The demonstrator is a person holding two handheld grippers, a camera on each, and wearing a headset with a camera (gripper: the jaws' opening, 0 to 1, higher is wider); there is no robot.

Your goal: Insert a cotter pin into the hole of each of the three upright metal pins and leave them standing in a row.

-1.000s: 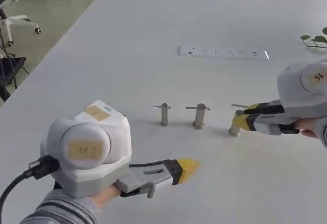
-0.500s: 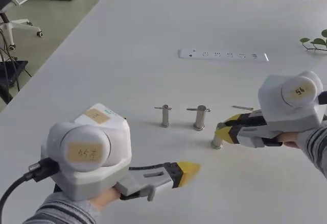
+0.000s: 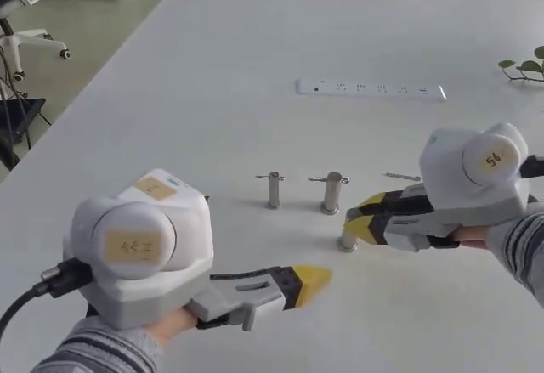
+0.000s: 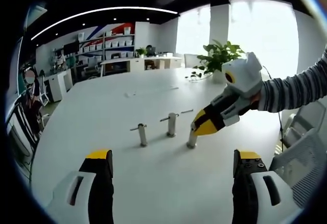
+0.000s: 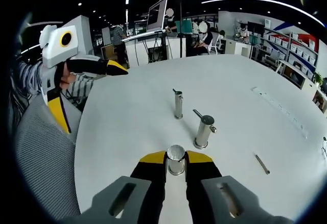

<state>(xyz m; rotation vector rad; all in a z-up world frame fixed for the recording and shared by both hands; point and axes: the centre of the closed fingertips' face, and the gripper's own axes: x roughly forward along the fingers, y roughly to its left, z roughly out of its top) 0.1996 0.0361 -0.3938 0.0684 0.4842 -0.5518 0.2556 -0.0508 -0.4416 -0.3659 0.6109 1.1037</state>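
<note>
While my right tongs (image 3: 358,218) grip the third pin (image 5: 176,159) near its top, holding it upright for its cotter, my left tongs (image 3: 311,278) hang wide and empty, close to me. Left pin (image 3: 274,190) and middle pin (image 3: 331,193) stand side by side, cotters through. Since a second ago I've brought the third pin left and nearer me, out of line; the loose cotter (image 3: 401,177) lies behind on the surface (image 3: 212,93).
</note>
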